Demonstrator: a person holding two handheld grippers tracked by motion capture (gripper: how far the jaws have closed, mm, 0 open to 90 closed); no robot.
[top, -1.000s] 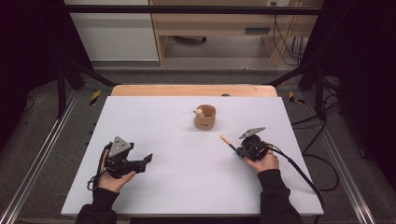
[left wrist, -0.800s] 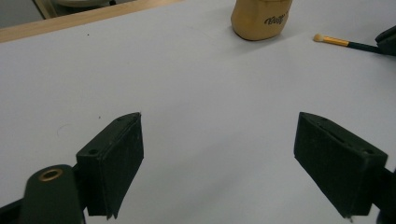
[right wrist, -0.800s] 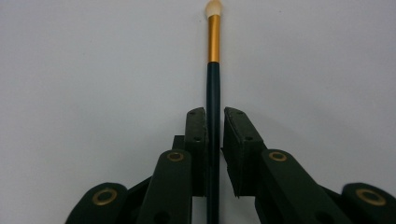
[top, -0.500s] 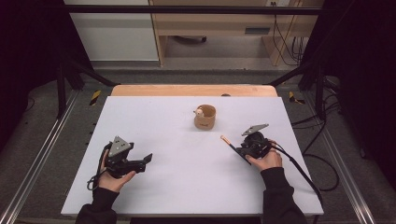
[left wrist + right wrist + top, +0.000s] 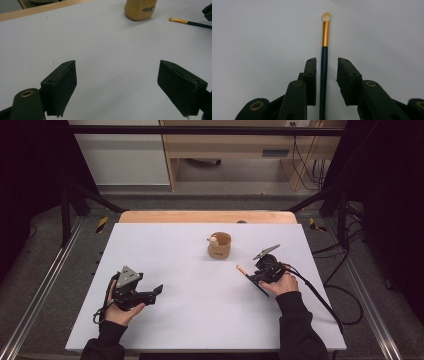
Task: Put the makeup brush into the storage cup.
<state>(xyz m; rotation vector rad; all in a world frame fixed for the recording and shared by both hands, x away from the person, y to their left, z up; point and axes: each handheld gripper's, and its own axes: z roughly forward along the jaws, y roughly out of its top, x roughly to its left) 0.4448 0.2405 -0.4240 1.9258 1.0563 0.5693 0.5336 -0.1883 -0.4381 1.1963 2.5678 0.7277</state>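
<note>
A thin make-up brush [image 5: 325, 30] with a dark handle, gold ferrule and pale tip lies on the white table [image 5: 200, 320]. In the high view the brush [image 5: 242, 269] is right of centre. My right gripper [image 5: 326, 62] is open, its jaws on either side of the handle with a small gap on the right side. In the high view this right gripper [image 5: 253, 276] points up-left. A tan cup [image 5: 219, 246] stands upright behind the brush, with a small pale tip sticking out of it. My left gripper [image 5: 157, 291] is at the left, wide open, nothing between its jaws.
In the left gripper view the tan cup [image 5: 140, 10] and the brush [image 5: 185, 22] lie far ahead of the open left gripper [image 5: 130, 85]. A wooden strip [image 5: 207, 216] borders the table's far edge. Metal frame rails [image 5: 45, 285] run along both sides.
The right hand has shifted slightly away from the person and the plate on its gripper has tilted up. The brush tip and the left gripper have stayed in place.
</note>
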